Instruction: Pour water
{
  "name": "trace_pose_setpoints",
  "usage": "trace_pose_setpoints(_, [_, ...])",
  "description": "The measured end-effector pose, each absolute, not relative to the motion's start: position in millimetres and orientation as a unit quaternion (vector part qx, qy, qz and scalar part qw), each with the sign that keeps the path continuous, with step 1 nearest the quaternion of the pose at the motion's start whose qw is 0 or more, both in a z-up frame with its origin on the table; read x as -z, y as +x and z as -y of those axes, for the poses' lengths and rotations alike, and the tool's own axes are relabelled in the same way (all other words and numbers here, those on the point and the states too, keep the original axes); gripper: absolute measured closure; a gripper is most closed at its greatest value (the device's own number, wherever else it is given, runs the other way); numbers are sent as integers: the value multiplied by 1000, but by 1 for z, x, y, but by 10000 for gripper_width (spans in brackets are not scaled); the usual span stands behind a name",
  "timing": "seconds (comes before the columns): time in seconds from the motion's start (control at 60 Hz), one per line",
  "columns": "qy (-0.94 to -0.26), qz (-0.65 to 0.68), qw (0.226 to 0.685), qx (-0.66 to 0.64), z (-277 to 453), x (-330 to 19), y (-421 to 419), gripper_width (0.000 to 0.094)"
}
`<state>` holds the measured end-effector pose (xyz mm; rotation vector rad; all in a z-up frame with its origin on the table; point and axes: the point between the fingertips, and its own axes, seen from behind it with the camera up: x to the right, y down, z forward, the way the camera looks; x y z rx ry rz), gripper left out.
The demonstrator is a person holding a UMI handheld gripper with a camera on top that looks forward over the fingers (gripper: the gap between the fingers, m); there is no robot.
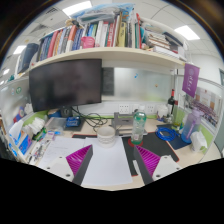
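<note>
Clear plastic bottle (pixel 139 123) stands upright on the desk (pixel 105 165), beyond the gripper (pixel 113 158), slightly right; its fingers spread apart, holding nothing.

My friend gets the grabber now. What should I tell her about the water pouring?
Gripper: open, holding nothing, over the white sheet on the desk.
Water bottle: standing upright beyond the fingers, a little to the right, untouched.
Pale bowl: on the desk just ahead of the fingers, beside the bottle.
Done: nothing yet.
Left: probably grab the bottle and pour; the bowl looks like the likely target.
</note>
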<state>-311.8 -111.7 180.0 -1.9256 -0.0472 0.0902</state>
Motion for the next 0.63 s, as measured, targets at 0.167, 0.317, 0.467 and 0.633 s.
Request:
trace_pose_setpoints(0.167, [-816,-13,575,-61,146,-235,-344,75])
trace_pose_setpoints(0.317, [-801,-21,594,-72,165,-269,-361,76])
trace_pose_setpoints(0.467, [-808,-11,586,-51,179,-273,-363,79])
trace_pose_setpoints(0.633, [-809,-20,586,-39,188,-278,-366,78])
